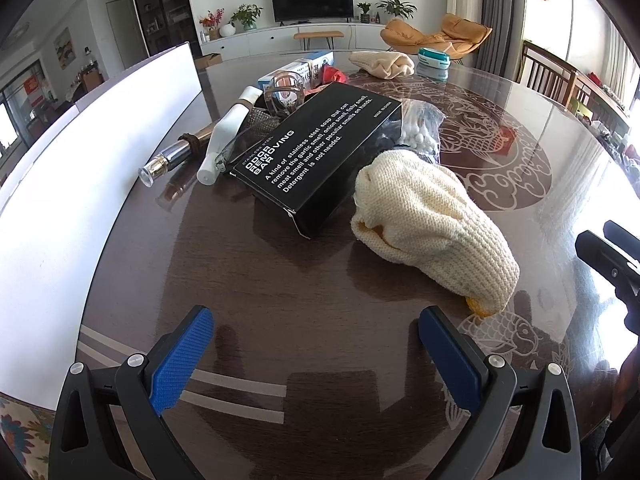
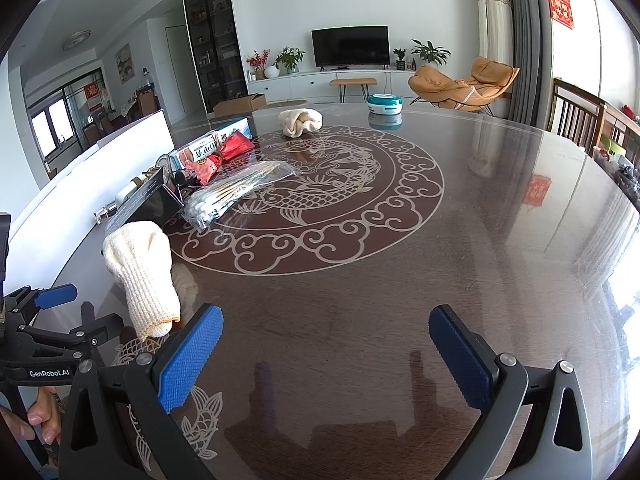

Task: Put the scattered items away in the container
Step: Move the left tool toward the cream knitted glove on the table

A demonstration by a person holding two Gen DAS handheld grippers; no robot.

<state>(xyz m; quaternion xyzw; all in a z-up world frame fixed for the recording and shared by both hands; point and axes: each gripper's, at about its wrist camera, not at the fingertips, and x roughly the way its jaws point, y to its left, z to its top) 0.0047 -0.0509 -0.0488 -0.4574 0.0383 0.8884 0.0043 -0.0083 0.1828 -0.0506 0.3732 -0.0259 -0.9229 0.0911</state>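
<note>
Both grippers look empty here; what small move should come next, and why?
Probably ease the open left gripper forward onto the cream knitted glove: it lies nearest, just ahead of the fingers, loose on the dark patterned table, while the white container waits at left.

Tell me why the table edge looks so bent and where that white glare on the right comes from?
Both views are fisheye, so straight lines bow: in the left wrist view the white container wall curves. Daylight from the right washes out the glossy table in the right wrist view, and the left wrist view shows similar glare at its right edge. The knitted glove stays sharp.
</note>
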